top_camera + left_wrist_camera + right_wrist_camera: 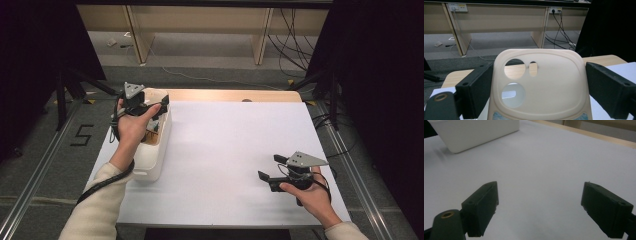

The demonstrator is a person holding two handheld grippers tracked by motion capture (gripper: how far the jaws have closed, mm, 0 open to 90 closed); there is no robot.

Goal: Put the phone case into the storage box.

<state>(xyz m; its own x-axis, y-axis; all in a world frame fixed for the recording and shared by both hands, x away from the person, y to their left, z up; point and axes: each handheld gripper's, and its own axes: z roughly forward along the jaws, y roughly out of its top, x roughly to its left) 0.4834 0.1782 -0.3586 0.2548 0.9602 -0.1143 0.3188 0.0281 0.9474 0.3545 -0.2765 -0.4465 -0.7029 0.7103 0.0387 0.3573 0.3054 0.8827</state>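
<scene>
A lab or test room set up for recording is showing here. A table (225, 165) under a white cover is standing on grey carpet, and metal rails (30, 185) are running along the floor on both sides of the table. Black stands and dark screens are flanking it. Beyond the table, pale wooden desks (499, 22) are lining the wall, with wall sockets (457, 7) and loose cables (295, 45) hanging beneath them.

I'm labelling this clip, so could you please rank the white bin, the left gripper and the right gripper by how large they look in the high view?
1. white bin, clearly the largest, though the left hand covers part of it.
2 and 3. left gripper and right gripper: they look about alike; hands hide part of each, so I would not rank them.
</scene>
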